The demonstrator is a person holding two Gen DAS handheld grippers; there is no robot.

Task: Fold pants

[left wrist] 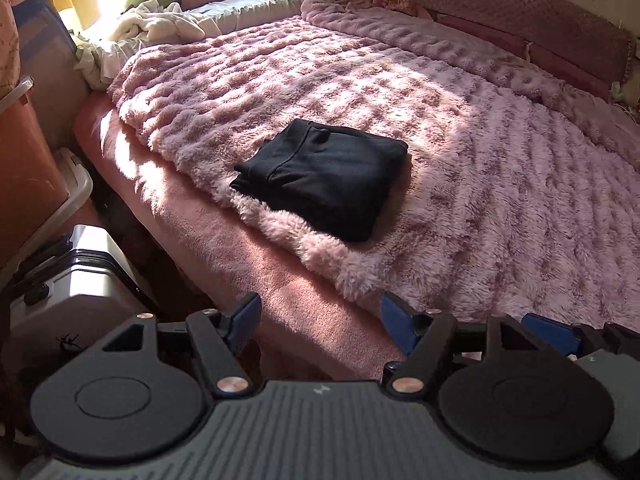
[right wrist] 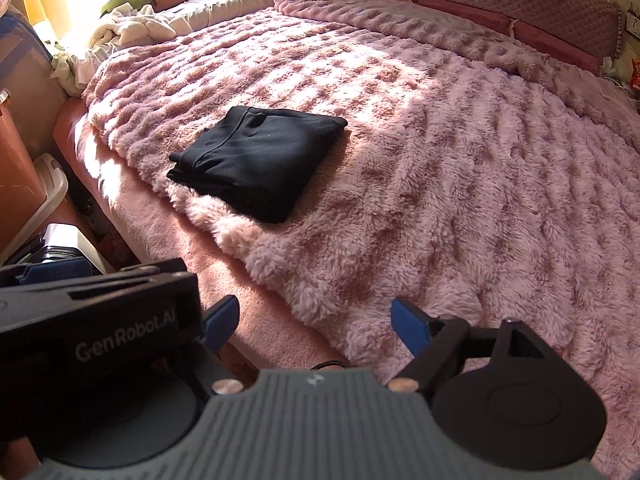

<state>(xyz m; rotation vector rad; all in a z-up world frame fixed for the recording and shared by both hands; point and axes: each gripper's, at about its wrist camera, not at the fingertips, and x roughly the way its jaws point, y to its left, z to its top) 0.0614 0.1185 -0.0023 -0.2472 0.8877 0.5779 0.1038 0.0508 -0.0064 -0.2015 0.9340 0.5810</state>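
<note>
The black pants lie folded into a compact rectangle on the fluffy pink blanket, near the bed's front left edge; the right wrist view shows the pants in the same place. My left gripper hangs open above the bed's edge, well short of the pants, with nothing between its blue pads. My right gripper is open too and empty, just to the right of the left one. Part of the right gripper shows at the left view's lower right, and the left gripper body fills the right view's lower left.
The bed has a pink sheet under the blanket and a padded headboard at the right. Crumpled white bedding and pillows lie at the far end. A silver suitcase and an orange bin stand left of the bed.
</note>
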